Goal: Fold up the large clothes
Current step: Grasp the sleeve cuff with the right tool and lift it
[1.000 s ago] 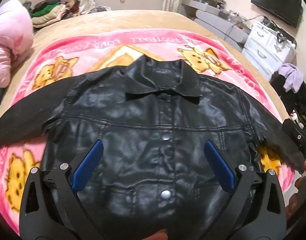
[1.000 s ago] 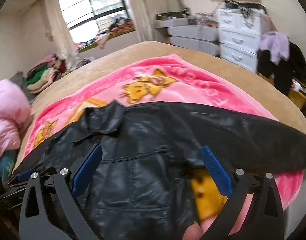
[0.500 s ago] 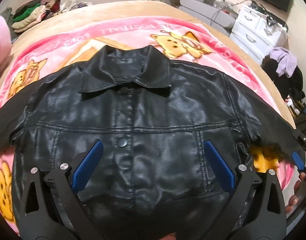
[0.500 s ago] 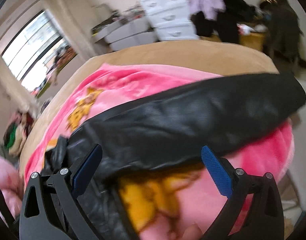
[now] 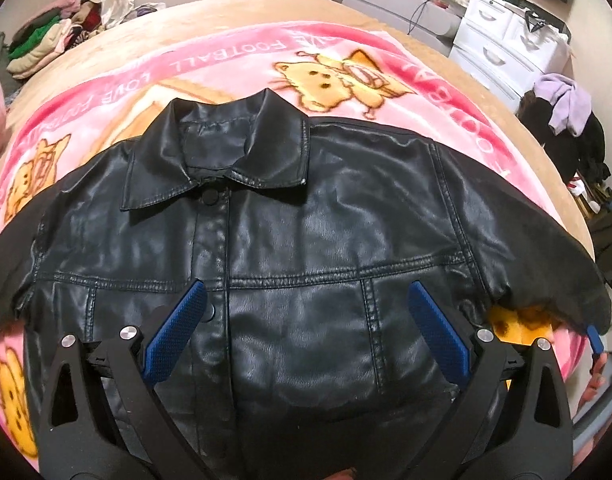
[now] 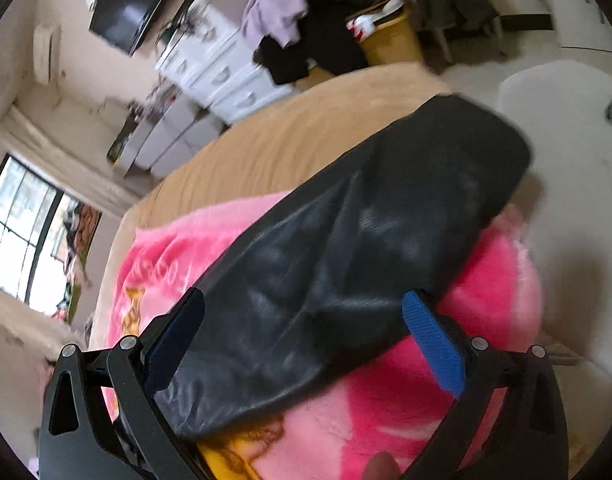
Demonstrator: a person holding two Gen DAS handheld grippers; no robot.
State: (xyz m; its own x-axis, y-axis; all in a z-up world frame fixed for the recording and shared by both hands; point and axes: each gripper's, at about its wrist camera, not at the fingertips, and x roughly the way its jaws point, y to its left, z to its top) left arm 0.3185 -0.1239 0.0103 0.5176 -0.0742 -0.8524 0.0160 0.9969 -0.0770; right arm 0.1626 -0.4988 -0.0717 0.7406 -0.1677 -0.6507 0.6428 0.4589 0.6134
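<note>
A black leather jacket (image 5: 306,240) lies face up and buttoned on a pink cartoon blanket (image 5: 226,60), collar toward the far side, sleeves spread out to both sides. My left gripper (image 5: 306,320) is open and empty, hovering over the jacket's lower front. My right gripper (image 6: 302,320) is open, its jaws on either side of the jacket's right sleeve (image 6: 365,240) near the cuff, not closed on it. The right gripper's blue tip also shows at the right edge of the left wrist view (image 5: 593,338).
The blanket covers a tan bed (image 5: 266,12). White drawers (image 5: 509,48) and a clothes pile with a purple garment (image 5: 565,100) stand right of the bed. Folded clothes (image 5: 38,48) lie at the far left. The bed's right edge drops to the floor (image 6: 565,160).
My left gripper has shifted right over the jacket front and closer. My right gripper has swung right and tilted, moving from the jacket body to straddle the right sleeve's end.
</note>
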